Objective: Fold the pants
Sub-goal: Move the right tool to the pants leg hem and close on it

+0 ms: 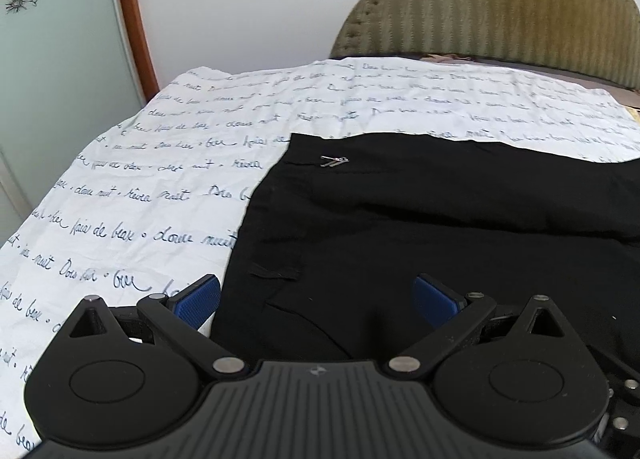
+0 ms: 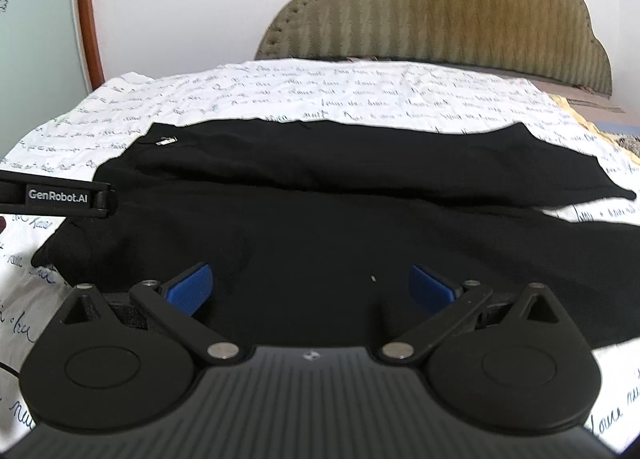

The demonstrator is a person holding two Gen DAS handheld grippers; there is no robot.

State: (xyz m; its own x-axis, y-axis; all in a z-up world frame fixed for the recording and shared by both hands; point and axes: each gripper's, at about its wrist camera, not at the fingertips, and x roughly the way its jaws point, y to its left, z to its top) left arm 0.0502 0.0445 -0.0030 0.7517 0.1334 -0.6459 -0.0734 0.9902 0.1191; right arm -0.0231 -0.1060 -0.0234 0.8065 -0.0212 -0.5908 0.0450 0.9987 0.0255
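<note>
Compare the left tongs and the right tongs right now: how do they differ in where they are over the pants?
The left tongs straddle the side edge of the black pants, one pad over the white sheet; the right tongs sit wholly over black fabric. The left tongs point toward the waistband's metal clasp; the right tongs face the legs, the upper one lying across the lower. Both are open and hold nothing.

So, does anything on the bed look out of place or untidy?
Nothing is damaged or spilled. The black pants lie spread on the lettered sheet, only mildly wrinkled. The far leg end lies slightly askew.
</note>
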